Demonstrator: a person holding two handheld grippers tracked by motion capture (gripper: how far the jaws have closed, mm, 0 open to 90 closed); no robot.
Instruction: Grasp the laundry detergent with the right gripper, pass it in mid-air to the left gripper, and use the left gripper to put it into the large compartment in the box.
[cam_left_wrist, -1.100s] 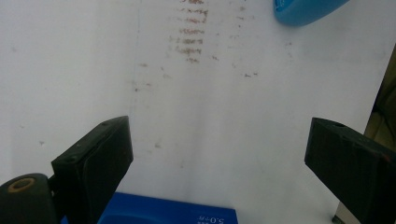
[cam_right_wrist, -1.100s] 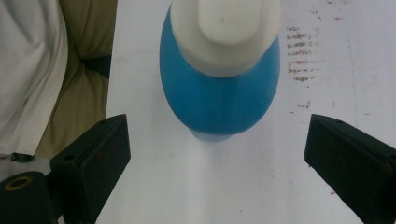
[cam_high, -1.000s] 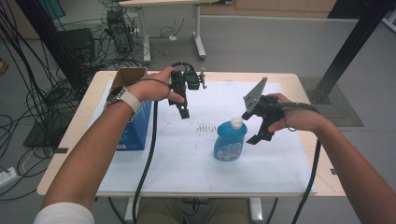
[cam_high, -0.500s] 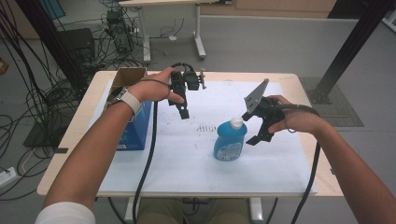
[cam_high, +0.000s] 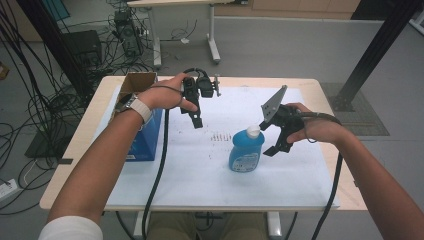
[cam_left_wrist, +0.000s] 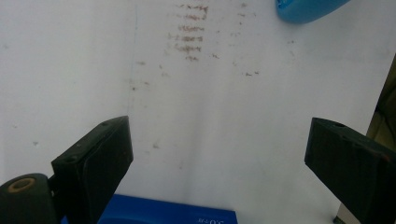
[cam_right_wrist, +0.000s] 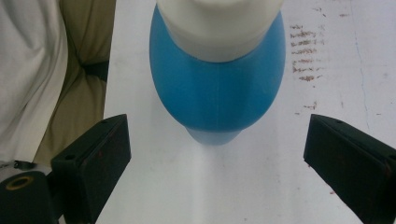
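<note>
**Right gripper closes in on the blue bottle**

Over the last second the right gripper (cam_high: 278, 131) has edged slightly closer to the blue bottle (cam_high: 246, 150), which has not moved, so a grasp looks close but not yet made. Its jaws stand wide apart, with the bottle ahead of them and nothing between them. The bottle stands upright near the middle of the white sheet (cam_high: 200, 190) that covers the table. It is smooth, rounded blue plastic with a white cap (cam_high: 254, 131) and a paper label. The left gripper (cam_high: 195, 117) has stayed in place above the sheet, jaws also apart and empty. Beside the left forearm stands a blue box (cam_high: 150, 142) with an open brown cardboard box (cam_high: 137, 82) behind it. Faint reddish-brown smudges (cam_left_wrist: 191, 32) mark the matte sheet.
</note>
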